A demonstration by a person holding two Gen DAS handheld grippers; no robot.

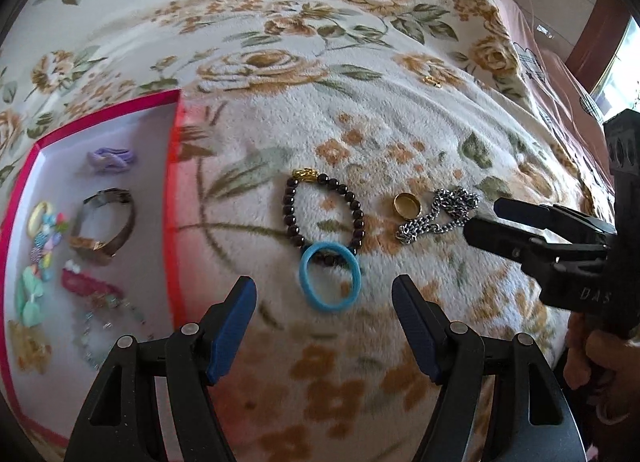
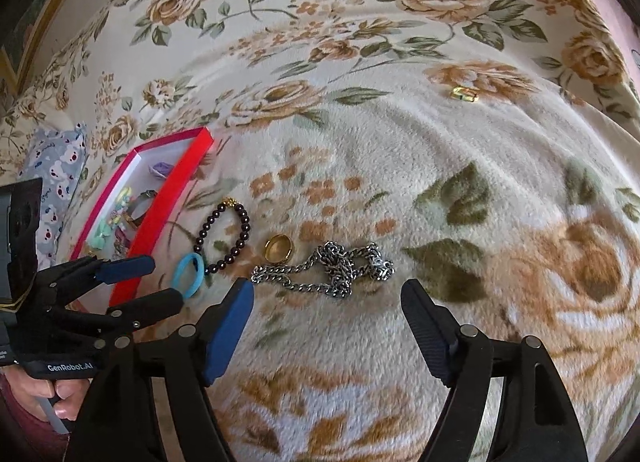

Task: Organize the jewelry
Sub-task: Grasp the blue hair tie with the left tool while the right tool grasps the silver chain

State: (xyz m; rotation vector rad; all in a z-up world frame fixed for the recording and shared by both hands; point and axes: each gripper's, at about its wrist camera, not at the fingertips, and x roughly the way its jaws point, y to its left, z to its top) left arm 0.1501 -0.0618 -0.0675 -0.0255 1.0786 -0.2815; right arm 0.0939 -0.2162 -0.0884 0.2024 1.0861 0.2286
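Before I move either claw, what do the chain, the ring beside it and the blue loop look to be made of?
Chain: probably steel or silver-toned metal, with shiny grey interlocked links.
Ring: gold-coloured metal, polished, with a bright glint on the band; plating cannot be ruled out.
Blue loop: likely a soft elastic or fabric hair tie, matte, without glare.

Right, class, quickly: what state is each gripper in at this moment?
Left gripper: open, holding nothing, fingers either side of the blue hair tie.
Right gripper: open, holding nothing, just short of the silver chain.
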